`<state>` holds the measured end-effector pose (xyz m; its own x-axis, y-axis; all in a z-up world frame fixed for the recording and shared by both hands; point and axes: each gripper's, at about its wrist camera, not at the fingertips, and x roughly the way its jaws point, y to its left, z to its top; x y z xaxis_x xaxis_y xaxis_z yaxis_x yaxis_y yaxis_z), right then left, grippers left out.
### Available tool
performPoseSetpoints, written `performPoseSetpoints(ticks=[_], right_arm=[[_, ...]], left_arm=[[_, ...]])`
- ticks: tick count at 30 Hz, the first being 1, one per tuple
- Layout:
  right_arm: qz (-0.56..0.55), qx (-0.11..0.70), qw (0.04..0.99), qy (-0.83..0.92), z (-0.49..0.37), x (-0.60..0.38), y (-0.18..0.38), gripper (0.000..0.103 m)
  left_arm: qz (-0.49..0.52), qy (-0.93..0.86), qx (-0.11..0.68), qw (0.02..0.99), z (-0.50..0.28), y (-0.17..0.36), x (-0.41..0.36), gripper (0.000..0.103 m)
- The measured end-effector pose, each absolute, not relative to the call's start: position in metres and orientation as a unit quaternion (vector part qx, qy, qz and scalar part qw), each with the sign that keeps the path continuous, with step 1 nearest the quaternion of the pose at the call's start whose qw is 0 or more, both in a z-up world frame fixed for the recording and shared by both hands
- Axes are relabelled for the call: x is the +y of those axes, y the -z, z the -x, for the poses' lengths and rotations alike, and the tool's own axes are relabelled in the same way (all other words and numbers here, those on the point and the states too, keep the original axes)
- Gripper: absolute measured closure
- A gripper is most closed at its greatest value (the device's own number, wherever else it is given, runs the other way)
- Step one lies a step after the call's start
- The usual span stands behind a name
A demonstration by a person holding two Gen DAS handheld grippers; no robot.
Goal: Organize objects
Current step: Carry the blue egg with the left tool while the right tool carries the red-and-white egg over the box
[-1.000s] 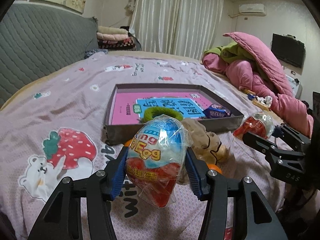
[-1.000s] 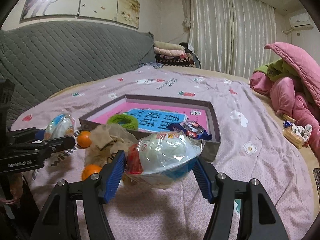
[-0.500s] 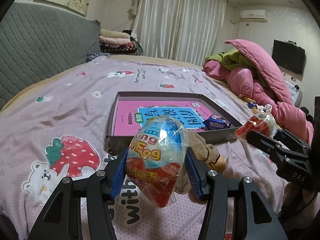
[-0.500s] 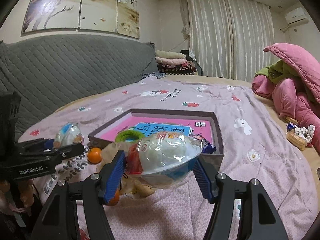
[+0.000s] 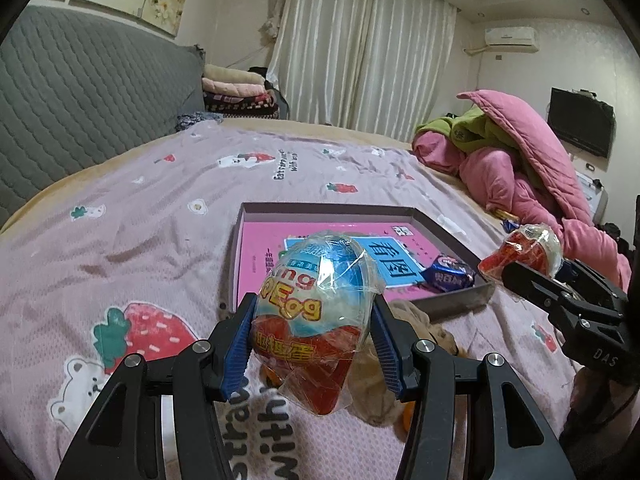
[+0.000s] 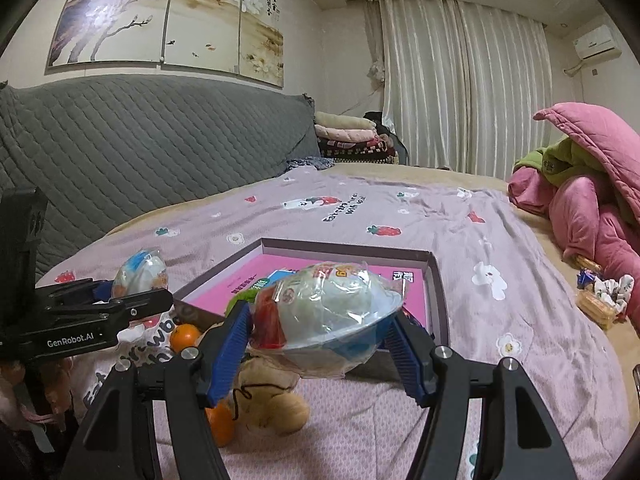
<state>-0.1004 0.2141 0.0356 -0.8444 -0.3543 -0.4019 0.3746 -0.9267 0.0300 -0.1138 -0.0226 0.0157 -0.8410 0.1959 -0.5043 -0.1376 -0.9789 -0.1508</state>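
Left wrist view | we see left gripper (image 5: 314, 344) clamped on a wrapped egg (image 5: 316, 316), right gripper (image 6: 320, 344) clamped on another egg (image 6: 328, 316), both just short of the box (image 5: 240, 240) | risk: loose slick wrap slips, egg drops outside the box.
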Motion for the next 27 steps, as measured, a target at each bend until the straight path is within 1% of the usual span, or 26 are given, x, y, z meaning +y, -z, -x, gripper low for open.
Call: performPoseSetpoints(ticks=[10,27], right_arm=[[-0.197,0.049,0.192,0.960,0.119,0.200,-0.039,0.037],[-0.189,0.052,0.194,0.961,0.133,0.194,-0.044,0.037]], left_arm=[[0.256,-0.962,-0.051,0.084,0.130,-0.023,-0.025,0.047],[0.251,-0.964,-0.044,0.078,0.148,-0.028,-0.026,0.047]])
